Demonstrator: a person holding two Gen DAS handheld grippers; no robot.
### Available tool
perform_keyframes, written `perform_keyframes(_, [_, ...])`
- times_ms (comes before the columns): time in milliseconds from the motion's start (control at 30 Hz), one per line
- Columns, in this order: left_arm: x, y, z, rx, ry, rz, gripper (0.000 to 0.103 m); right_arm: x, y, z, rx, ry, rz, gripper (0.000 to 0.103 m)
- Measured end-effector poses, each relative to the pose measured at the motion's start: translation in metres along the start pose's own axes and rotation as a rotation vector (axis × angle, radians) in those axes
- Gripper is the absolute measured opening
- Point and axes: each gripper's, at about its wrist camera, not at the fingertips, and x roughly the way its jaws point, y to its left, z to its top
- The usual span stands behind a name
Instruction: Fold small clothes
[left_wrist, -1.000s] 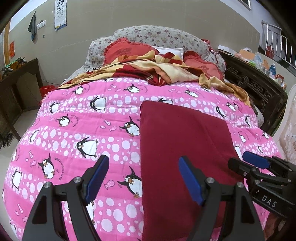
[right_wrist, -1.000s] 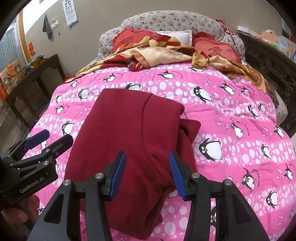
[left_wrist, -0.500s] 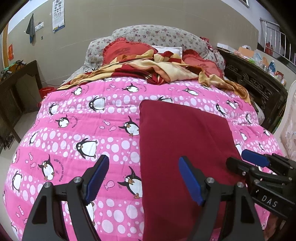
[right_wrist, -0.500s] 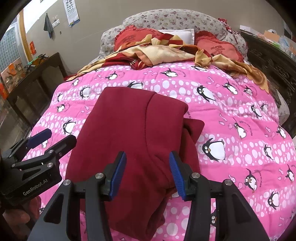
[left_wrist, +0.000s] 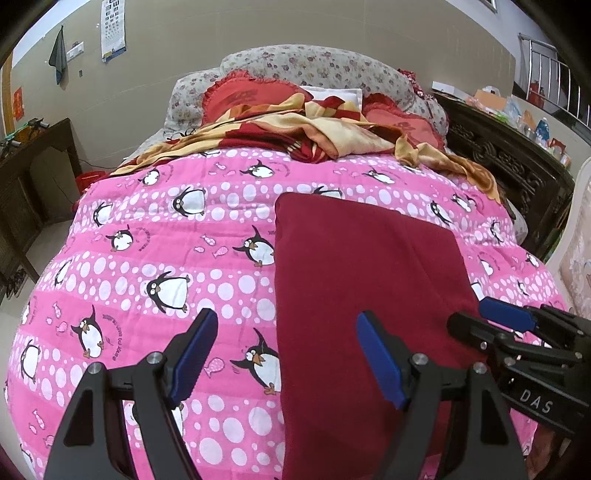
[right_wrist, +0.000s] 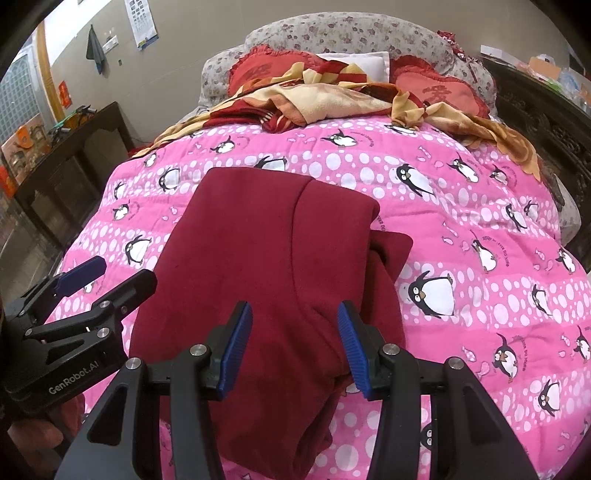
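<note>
A dark red garment (left_wrist: 362, 273) (right_wrist: 266, 266) lies folded lengthwise on a pink penguin-print quilt (left_wrist: 155, 266) (right_wrist: 461, 229). A sleeve or edge part (right_wrist: 391, 247) sticks out on its right side. My left gripper (left_wrist: 284, 354) hovers open over the garment's near left edge, nothing between its blue pads. My right gripper (right_wrist: 293, 350) hovers open above the garment's near end, jaws apart with no cloth pinched. Each gripper shows at the edge of the other's view: the right one (left_wrist: 480, 317), the left one (right_wrist: 107, 273).
A crumpled red-and-cream blanket (left_wrist: 317, 136) and red pillows (right_wrist: 436, 88) lie at the head of the bed. A dark carved wooden bed frame (left_wrist: 517, 166) runs along the right. A dark desk (left_wrist: 33, 158) stands at the left. A red basin (left_wrist: 86, 181) sits on the floor.
</note>
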Motion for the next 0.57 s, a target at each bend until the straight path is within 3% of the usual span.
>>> perform_keyframes(567, [0.0071,0.0037,-0.0011,-0.003,0.006,-0.024,0.081,0.0081,0.0002,-0.0006,0.005,0.020,0.008,0.064])
